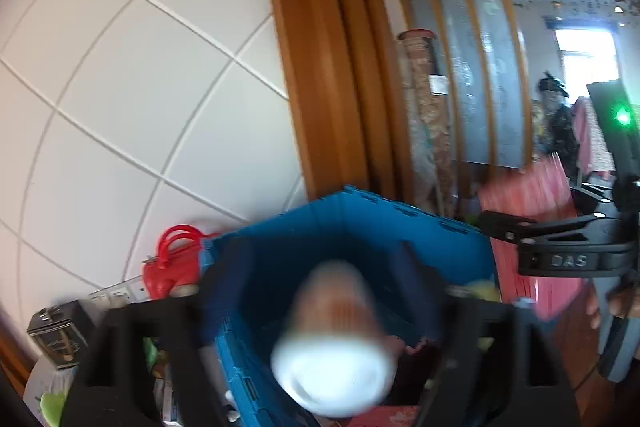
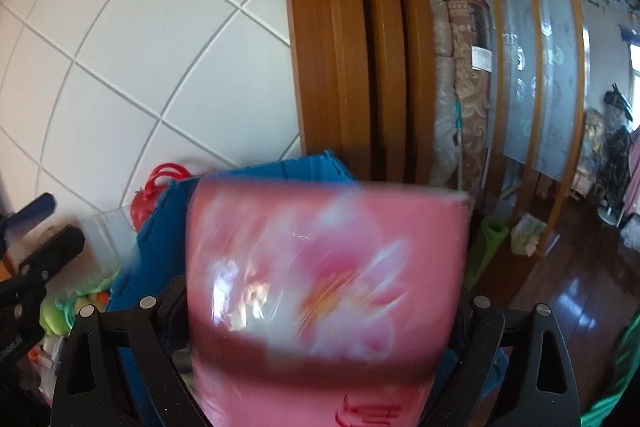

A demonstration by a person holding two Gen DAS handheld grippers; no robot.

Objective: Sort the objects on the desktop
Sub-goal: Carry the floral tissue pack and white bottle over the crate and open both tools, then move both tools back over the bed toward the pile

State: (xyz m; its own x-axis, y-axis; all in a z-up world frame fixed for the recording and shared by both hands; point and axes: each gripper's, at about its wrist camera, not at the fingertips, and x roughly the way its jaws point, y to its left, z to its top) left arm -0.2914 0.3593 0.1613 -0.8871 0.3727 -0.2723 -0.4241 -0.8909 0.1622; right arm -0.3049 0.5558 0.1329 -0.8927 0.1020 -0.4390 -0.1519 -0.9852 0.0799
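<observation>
we held the bottle [image 1: 332,339] in the left gripper [image 1: 328,323] and the pink pack [image 2: 324,283] in the right gripper [image 2: 320,307], both above the blue crate [image 1: 360,227]; lowering each fully inside before letting go seemed wisest.

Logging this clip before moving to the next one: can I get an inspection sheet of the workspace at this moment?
Surface: mostly hidden; a pale patch shows at lower left, under clutter.
Job's things: blue plastic crate; blurred cup-like container with a white end, between the left gripper fingers above the crate; pink floral pack held by the right gripper in front of the crate.
Clutter: red handled item, dark tin, green toys.
Grippers: both appear shut on their loads.
Cables: nothing seen; a power strip sits by the wall.
Surroundings: white tiled wall, wooden door frame, rolled carpet.
</observation>
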